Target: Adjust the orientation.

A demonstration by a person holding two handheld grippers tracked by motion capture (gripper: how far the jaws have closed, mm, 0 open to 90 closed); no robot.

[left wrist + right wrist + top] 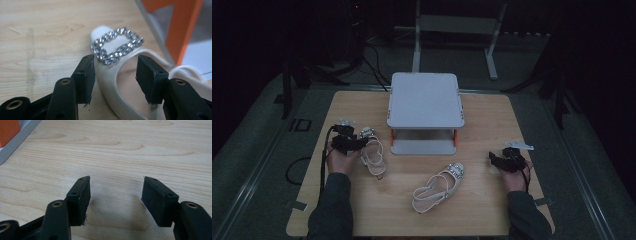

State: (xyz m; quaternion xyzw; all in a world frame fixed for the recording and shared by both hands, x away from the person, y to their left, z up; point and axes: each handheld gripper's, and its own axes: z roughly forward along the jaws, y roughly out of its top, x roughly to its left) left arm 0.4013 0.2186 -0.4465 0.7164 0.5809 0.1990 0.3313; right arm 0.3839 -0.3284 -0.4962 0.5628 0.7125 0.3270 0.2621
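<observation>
The left claw [362, 142] is staying at the left part of the wooden tabletop [492, 120], and a hand [339, 161] is holding it from behind. Its jaws are standing apart around the side wall of a cream sandal [112, 75]: one jaw is outside the shoe, the other is inside, over the insole. They are not pressing on the shoe. The sparkling buckle [117, 45] at the toe of this sandal is lying just in front of the jaws. In the high view this sandal [373, 155] is lying just beside the left claw, with its straps toward the person.

The second sandal [439, 186] is lying alone in the middle of the near part of the tabletop, well apart from both claws.

A grey two-level stand [425, 100] with orange posts is sitting at the far middle of the tabletop.

The right claw [494, 159] is resting at the right side, and its jaws are apart over bare wood, holding nothing [115, 192].
</observation>
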